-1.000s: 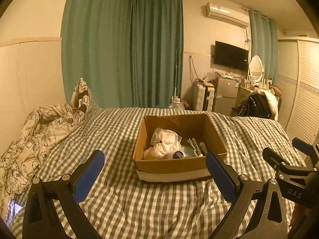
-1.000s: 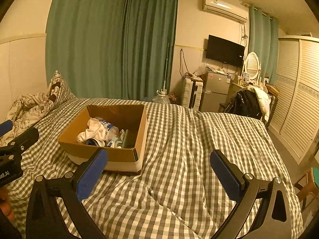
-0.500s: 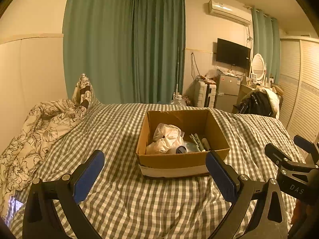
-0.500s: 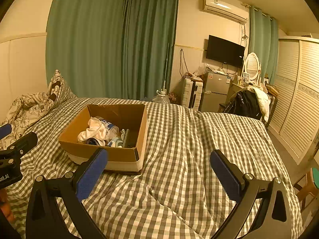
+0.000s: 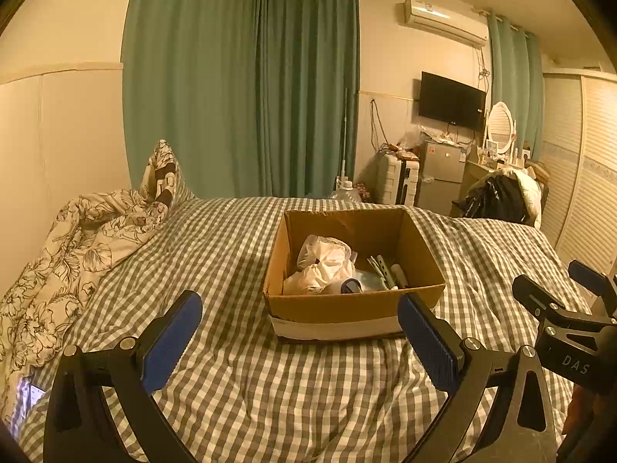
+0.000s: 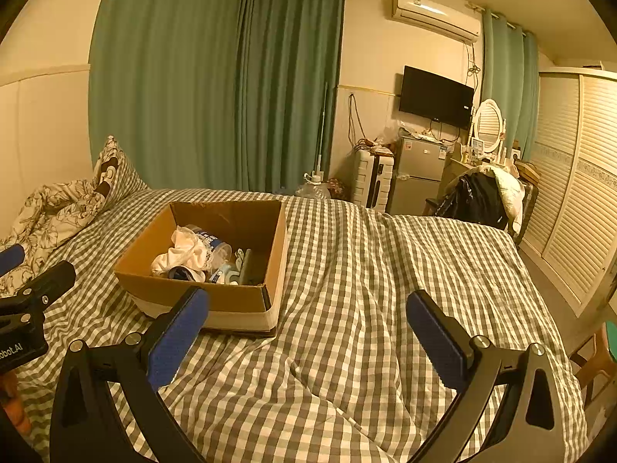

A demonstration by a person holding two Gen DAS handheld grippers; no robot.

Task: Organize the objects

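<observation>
On the checked bedspread (image 5: 239, 393), near the middle of the bed, an open cardboard box (image 5: 353, 305) stood with its flaps out of the way; inside it lay a crumpled white bag or cloth (image 5: 326, 266) toward the left, a small dark rounded item (image 5: 350, 286) against the near wall, and a few slim pale sticks or tubes (image 5: 387, 270) to the right, too small to name; from the right wrist view a clear container with a blue label (image 6: 208, 241) showed behind the white bundle. The left gripper (image 5: 300, 335) hung just short of the box's near wall, its blue-padded jaws spread wide with nothing between them; the right gripper (image 6: 308, 332) hovered over bare bedspread to the right of the box, likewise released and holding nothing. No loose item showed on the spread around the box; a floral quilt (image 5: 77, 239) was bunched against the wall on the left, well apart from it.

Which step was in hand could not be settled from this: everything visible already lay gathered in the box, which would suit a sorting that was complete with both tools drawn clear, and would equally suit a box of jumbled things waiting to be taken out and laid in order. Any reach into the box would, I judged, have called for a descent over the near wall, and for care with the soft white bundle, which would likely drag its neighbours along.
</observation>
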